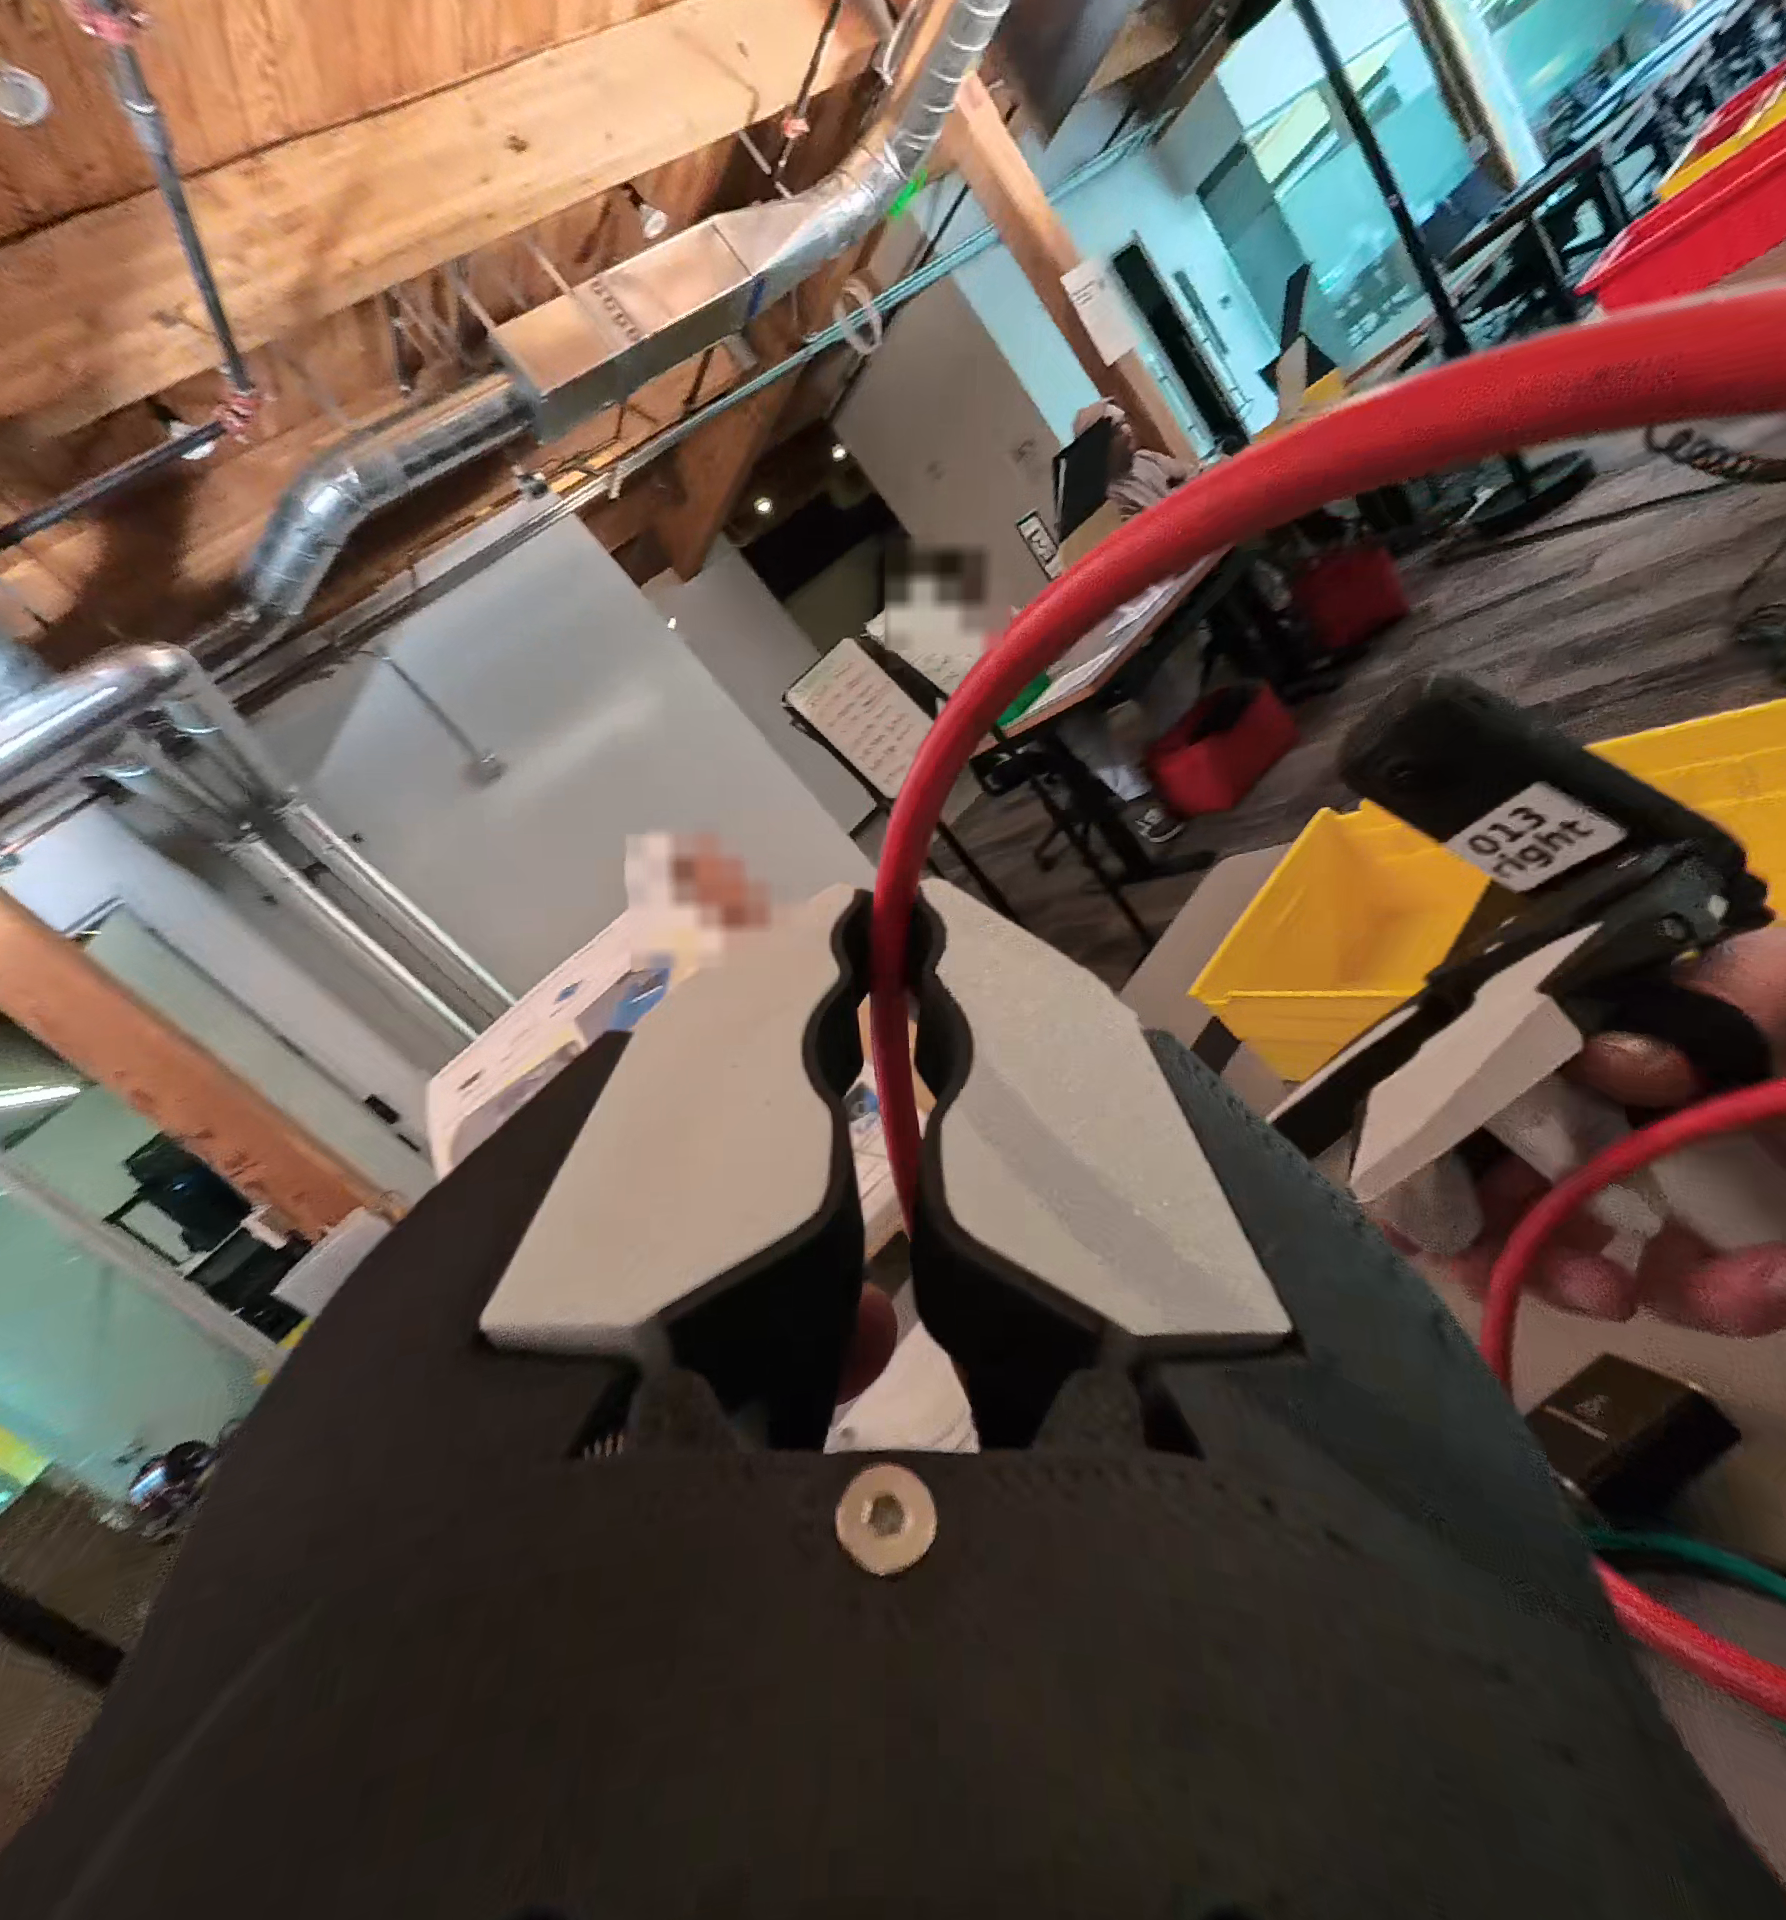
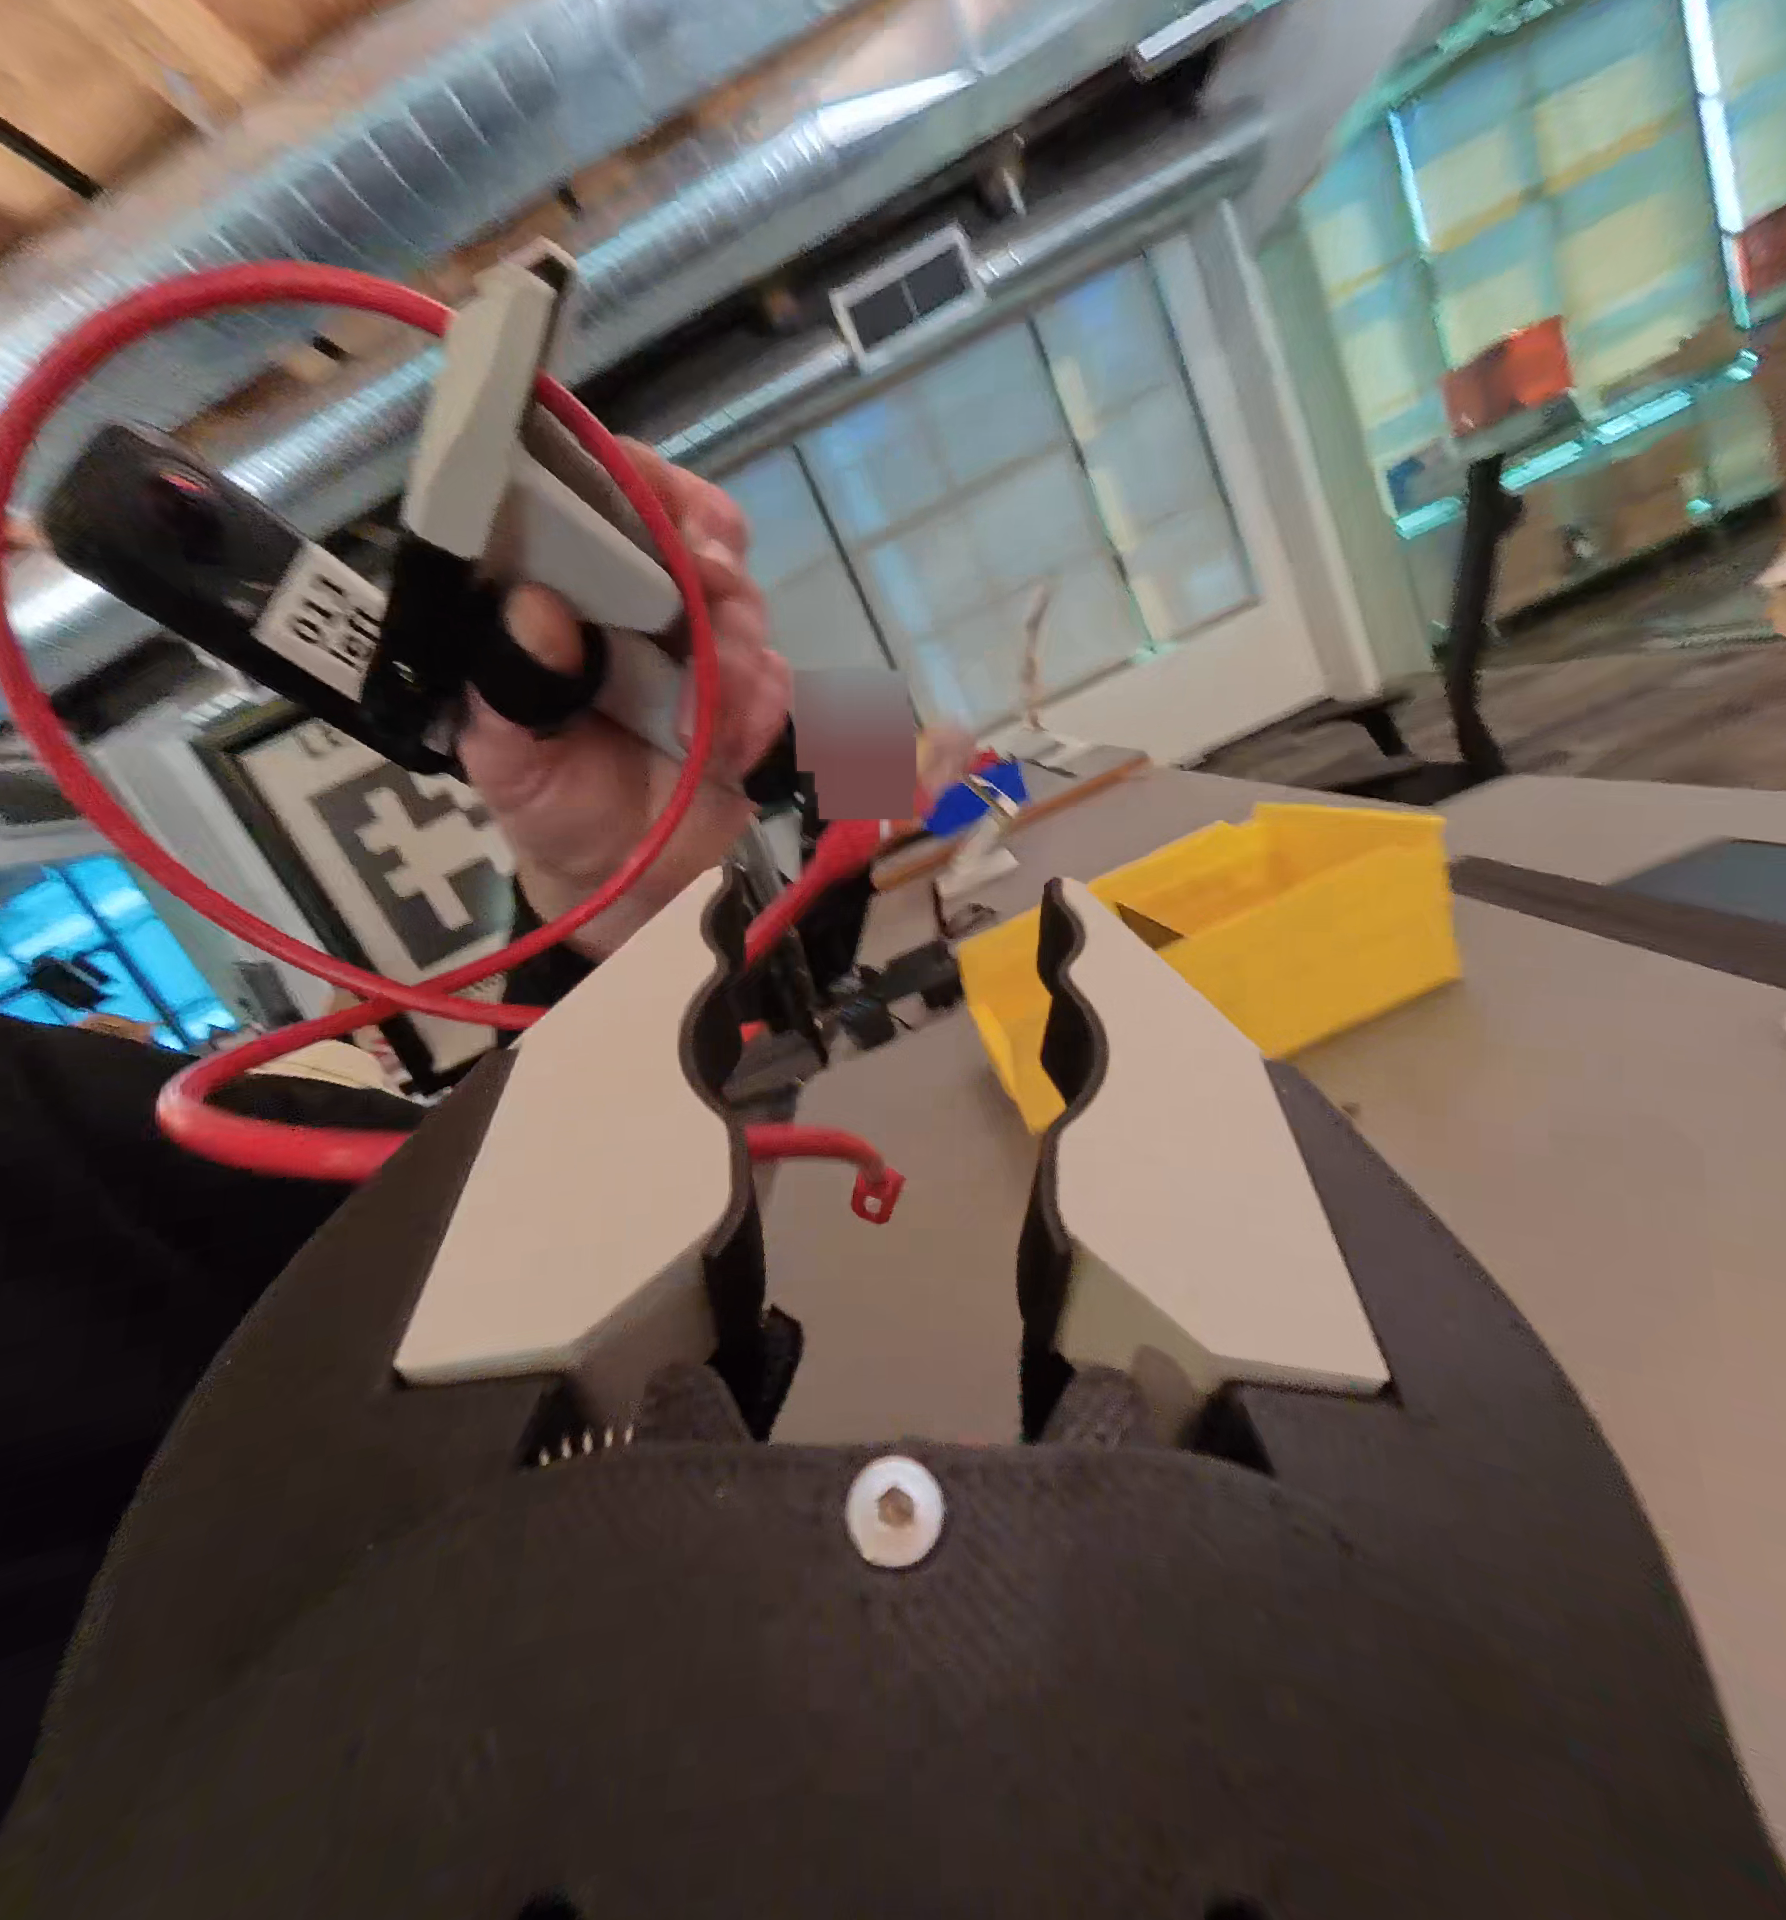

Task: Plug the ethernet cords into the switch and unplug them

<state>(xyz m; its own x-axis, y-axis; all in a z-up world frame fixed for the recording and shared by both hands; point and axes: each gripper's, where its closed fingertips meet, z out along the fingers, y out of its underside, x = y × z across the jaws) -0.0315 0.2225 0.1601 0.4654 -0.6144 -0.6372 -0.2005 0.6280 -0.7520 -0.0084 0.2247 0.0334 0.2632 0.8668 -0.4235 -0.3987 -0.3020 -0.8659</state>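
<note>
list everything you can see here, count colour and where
red ethernet cord: one, red, pinched between the left gripper's fingers, looping up and right; its plug end hangs over the grey table
green cable: one, green, on the table at lower right of the left wrist view
small black box: one, black, on the table beside the cables
yellow plastic bin: one on the grey table in the right wrist view; the left wrist view shows more yellow bins
red bin: one, red, on the floor far back
silver ducting: silver, under the wooden ceiling
left gripper: grey fingers, black body, shut on the cord
right gripper: same make, open, empty
hand: one, holding the left gripper
</note>
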